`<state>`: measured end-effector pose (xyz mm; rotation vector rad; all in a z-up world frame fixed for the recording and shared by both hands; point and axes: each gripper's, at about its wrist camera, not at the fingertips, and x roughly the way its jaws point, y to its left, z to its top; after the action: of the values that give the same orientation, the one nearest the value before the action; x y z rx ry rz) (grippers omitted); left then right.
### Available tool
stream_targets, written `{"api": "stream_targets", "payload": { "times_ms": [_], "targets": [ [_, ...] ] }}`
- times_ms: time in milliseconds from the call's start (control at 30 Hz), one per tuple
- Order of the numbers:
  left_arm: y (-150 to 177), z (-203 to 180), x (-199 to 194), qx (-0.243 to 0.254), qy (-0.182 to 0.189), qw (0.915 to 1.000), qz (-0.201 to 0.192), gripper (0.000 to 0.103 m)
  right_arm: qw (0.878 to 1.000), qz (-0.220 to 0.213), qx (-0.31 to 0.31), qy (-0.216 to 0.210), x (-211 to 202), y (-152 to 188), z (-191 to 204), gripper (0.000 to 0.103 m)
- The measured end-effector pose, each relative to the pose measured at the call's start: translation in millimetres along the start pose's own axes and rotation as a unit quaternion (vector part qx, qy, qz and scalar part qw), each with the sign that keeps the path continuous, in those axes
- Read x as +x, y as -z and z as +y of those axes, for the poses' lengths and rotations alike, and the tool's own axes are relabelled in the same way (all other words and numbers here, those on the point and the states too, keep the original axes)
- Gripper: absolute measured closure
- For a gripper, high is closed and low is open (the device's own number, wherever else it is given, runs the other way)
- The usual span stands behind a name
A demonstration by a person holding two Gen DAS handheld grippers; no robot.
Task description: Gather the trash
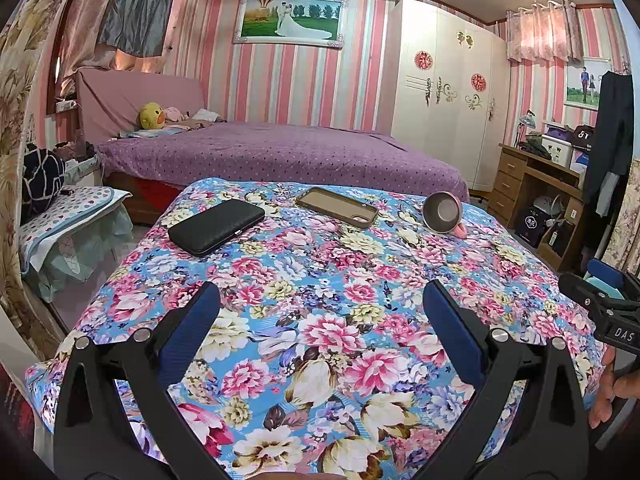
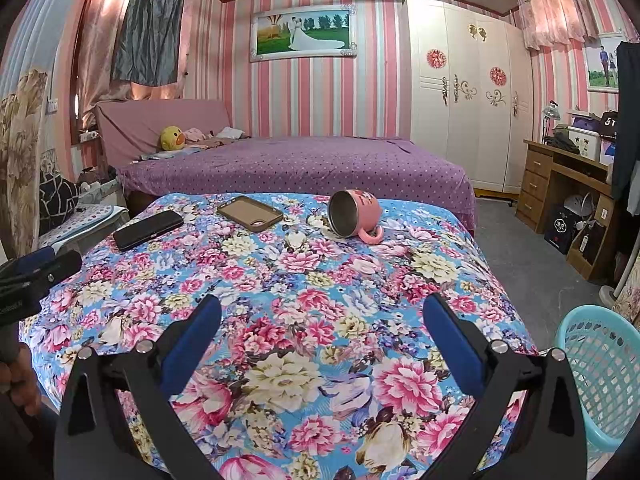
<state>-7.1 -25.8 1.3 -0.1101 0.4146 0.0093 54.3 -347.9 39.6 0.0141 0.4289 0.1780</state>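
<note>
Both tools hover over the near edge of a table [image 1: 320, 280] under a floral cloth, the left tool [image 1: 320, 308] and the right tool [image 2: 322, 316] each with blue fingers spread wide and nothing between them. At the far end lie a black case [image 1: 216, 226], a brown phone case [image 1: 338, 207] and a pink mug [image 2: 354, 214] tipped on its side, its mouth toward the cameras; nothing stands between them and the tools. Behind is a purple bed [image 1: 280, 156]. Only the right wrist view shows the turquoise basket [image 2: 604, 376] just beside the table's right edge.
</note>
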Motion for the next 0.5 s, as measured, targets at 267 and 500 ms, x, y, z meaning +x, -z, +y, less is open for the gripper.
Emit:
{"api": "stream_targets", "payload": {
  "times_ms": [267,500],
  "targets": [
    [-0.1,-0.1,0.1,0.000,0.000,1.0000,0.000,0.005,1.000,0.000,-0.001,0.000,-0.4,1.0,0.1,0.005],
    [0.3,0.4,-0.3,0.001,-0.001,1.0000,0.000,0.005,1.000,-0.002,-0.002,-0.001,-0.8,1.9,0.0,0.005]
  ]
}}
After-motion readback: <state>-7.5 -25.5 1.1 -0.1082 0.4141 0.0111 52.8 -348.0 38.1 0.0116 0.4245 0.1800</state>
